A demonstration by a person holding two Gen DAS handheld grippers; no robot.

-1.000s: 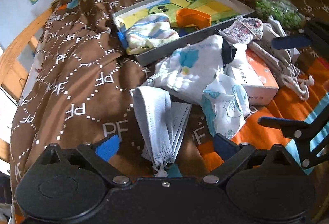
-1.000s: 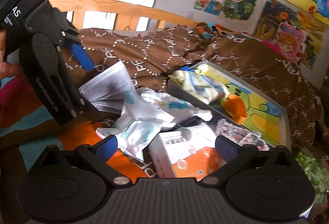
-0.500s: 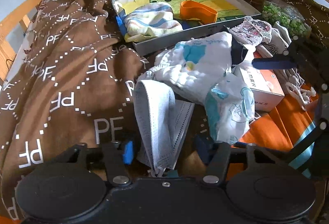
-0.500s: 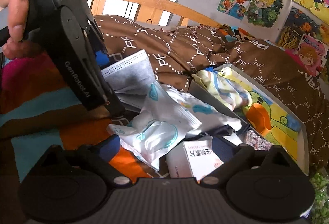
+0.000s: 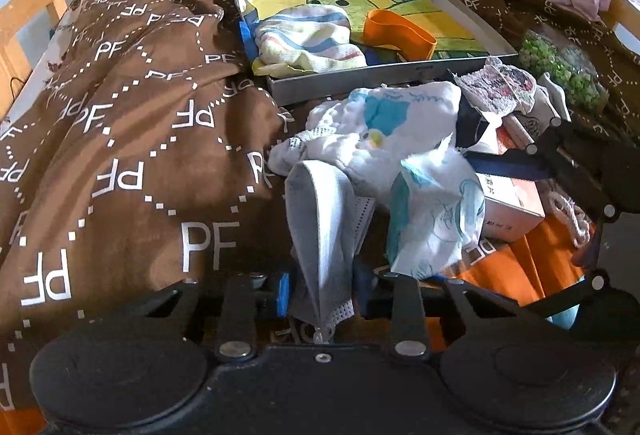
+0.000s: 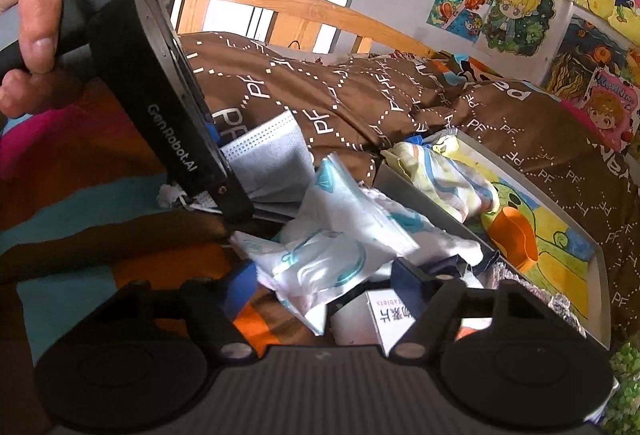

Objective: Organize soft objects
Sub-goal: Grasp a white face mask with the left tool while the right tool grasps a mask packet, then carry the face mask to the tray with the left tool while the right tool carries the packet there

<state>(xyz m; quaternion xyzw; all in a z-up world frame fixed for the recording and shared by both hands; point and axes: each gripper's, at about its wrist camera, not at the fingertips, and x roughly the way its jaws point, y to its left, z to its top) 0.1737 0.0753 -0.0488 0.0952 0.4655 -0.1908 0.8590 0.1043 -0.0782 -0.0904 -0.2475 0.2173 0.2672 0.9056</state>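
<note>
Left wrist view: the left tongs (image 5: 322, 293) are seen at bottom centre, jaws closing, with the lower end of a grey face mask (image 5: 324, 231) between the blue pads. Contact of the pads with the mask cannot be confirmed. The mask lies on a brown blanket (image 5: 132, 123) on the bed. A white-and-teal packet (image 5: 436, 219) is seen just right of the mask, leaning on a white cloth with blue print (image 5: 384, 131). A grey tray (image 5: 360, 79) at upper centre holds a striped towel (image 5: 308, 39) and an orange band (image 5: 398, 35).

Right wrist view: the right tongs (image 6: 320, 281) are seen at bottom centre, jaws closing, with the packet (image 6: 316, 259) between them; the pads are not seen pressing on it. A white-and-orange box (image 6: 384, 319) lies under the packet's right side. The left tongs are seen at upper left, held by a hand (image 6: 28, 23), with the mask (image 6: 268, 155) at their tip.
</note>
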